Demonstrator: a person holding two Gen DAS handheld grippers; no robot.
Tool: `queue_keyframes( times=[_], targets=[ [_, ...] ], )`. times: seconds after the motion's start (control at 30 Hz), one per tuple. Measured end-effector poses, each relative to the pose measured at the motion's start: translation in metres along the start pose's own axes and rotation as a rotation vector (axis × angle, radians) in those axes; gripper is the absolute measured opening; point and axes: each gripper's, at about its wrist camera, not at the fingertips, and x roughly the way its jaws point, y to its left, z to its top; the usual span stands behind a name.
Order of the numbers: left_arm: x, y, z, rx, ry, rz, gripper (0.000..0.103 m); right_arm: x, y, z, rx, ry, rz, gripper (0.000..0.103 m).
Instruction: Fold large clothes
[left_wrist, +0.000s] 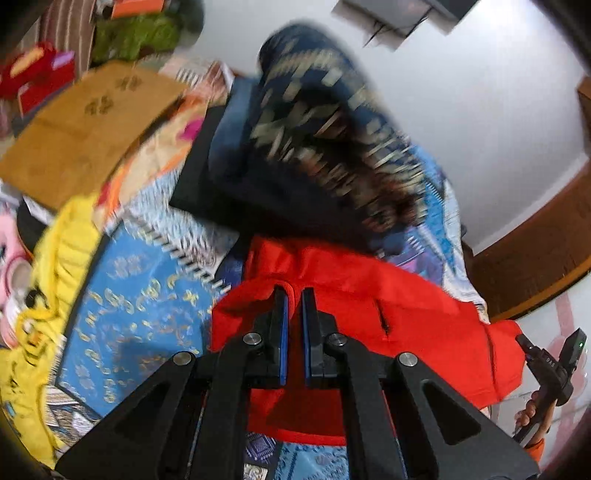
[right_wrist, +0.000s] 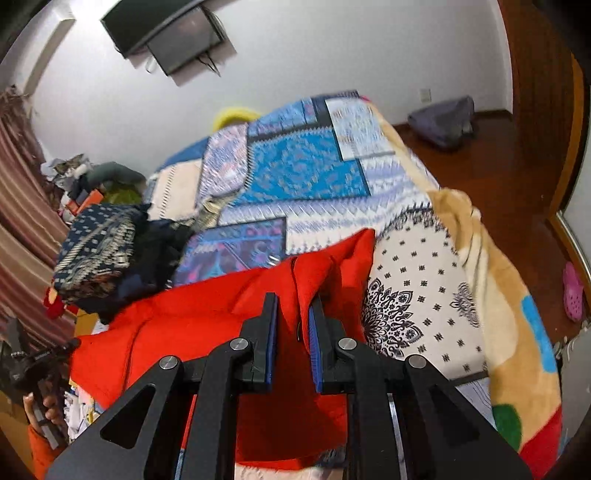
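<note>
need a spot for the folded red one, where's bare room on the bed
Free: the blue patchwork bedspread beyond the red garment, toward the wall, and the white patterned patch on its right, up to the tan blanket. Crowded: the left side, where the dark folded stack sits, with the yellow cloth and cardboard further on.

Legible text almost nil. White letters on black handheld device (left_wrist: 550, 363), far right of left wrist view, look like "DAS"; reading uncertain. Green light on same device, no characters with it. Dark printed marks on brown cardboard (left_wrist: 83, 131) past bed's far edge: blurred, unreadable, could be symbols rather than letters. Right wrist view: faint white lettering on black device (right_wrist: 27, 363) at left edge, too small to read. No brand, number or label elsewhere.
</note>
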Motion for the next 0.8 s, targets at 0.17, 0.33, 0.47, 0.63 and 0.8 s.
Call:
queue_keyframes(
  times=[0.17, 0.33, 0.47, 0.63, 0.8],
  targets=[
    [0.025, -0.005, 0.007, 0.050, 0.017, 0.028, 0.005, 0.014, -0.002, 0.007, -0.035, 0.016, -0.002, 0.019],
    [0.033, -0.025, 0.013, 0.145, 0.006, 0.117, 0.006, 0.009, 0.010, 0.014, -0.112, 0.009, -0.072, 0.027],
    [0.031, -0.035, 0.007, 0.160, 0.012, 0.123, 0.038, 0.000, 0.017, 0.012, -0.120, -0.005, -0.082, 0.045],
    [0.015, -0.053, -0.001, 0.211, -0.001, 0.127, 0.042, -0.023, 0.027, 0.007, -0.126, -0.044, -0.072, 0.055],
    [-0.025, -0.071, -0.003, 0.260, -0.070, 0.099, 0.056, -0.041, 0.041, -0.001, -0.177, -0.051, -0.059, 0.056]
  ],
)
